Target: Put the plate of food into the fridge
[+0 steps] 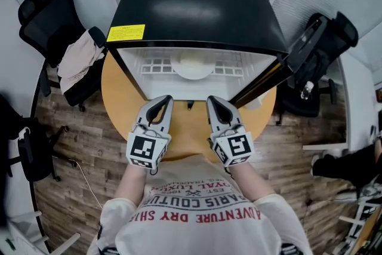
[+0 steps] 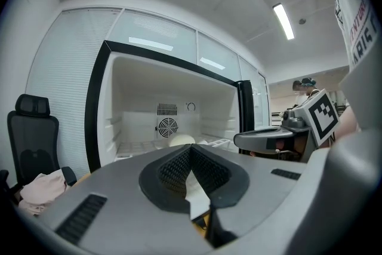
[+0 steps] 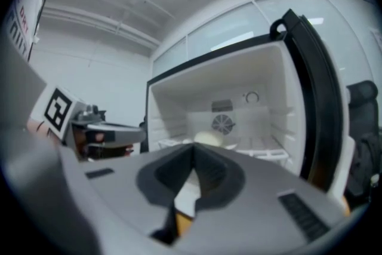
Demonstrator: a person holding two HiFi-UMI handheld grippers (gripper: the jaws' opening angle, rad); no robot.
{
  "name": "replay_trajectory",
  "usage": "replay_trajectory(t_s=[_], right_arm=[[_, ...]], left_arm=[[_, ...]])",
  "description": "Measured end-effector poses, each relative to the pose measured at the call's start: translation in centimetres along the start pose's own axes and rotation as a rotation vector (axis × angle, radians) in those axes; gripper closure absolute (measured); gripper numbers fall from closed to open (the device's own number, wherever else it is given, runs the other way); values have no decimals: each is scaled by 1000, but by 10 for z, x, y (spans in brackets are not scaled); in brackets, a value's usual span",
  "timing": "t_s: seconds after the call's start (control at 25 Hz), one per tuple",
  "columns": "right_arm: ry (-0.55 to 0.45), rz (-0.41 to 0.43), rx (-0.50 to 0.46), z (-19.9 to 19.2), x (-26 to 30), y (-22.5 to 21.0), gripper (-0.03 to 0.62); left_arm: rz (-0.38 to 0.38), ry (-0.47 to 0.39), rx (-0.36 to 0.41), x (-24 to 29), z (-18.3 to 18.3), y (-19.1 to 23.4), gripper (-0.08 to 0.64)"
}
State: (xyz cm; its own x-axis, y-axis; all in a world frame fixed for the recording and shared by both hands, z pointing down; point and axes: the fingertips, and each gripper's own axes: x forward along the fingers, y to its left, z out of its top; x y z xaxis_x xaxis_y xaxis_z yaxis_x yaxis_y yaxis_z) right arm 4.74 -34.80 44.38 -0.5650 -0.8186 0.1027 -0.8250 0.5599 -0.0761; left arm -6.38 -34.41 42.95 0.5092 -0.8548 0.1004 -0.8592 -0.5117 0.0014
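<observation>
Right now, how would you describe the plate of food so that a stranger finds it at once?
Start at the black fridge standing open on the round wooden table. Inside, the plate of food sits on the white wire shelf. It alone lies on that shelf: round, with a pale mound.

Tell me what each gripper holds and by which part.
Nothing is held. The left gripper and right gripper both have jaws together and empty; the round white plate of food rests inside the open black fridge, untouched.
</observation>
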Motion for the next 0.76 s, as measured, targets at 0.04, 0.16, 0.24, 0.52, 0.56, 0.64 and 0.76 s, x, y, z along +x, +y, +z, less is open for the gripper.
replay_trajectory(t_s=[0.04,0.16,0.24,0.52,0.56,0.64,0.76], right_arm=[[3,1,1,0,0,0,563],[0,-13,-15,0,-2,-1,563],[-11,-30,-44,2,-4,-3,563],[-15,-40,-56,4,-6,-4,563],[-16,-37,-60,5,-7,-3,563],[-16,-31,-71,5,-7,-1,563],[-17,-31,-82,6,-7,0,563]], left_arm=[[2,0,0,0,0,0,531],[5,-3,2,0,2,-2,531],[5,-6,1,1,2,-3,531],[1,-1,1,2,2,-7,531],[1,0,1,3,2,-8,531],[1,1,-3,2,2,-8,531],[2,4,-18,1,2,-8,531]])
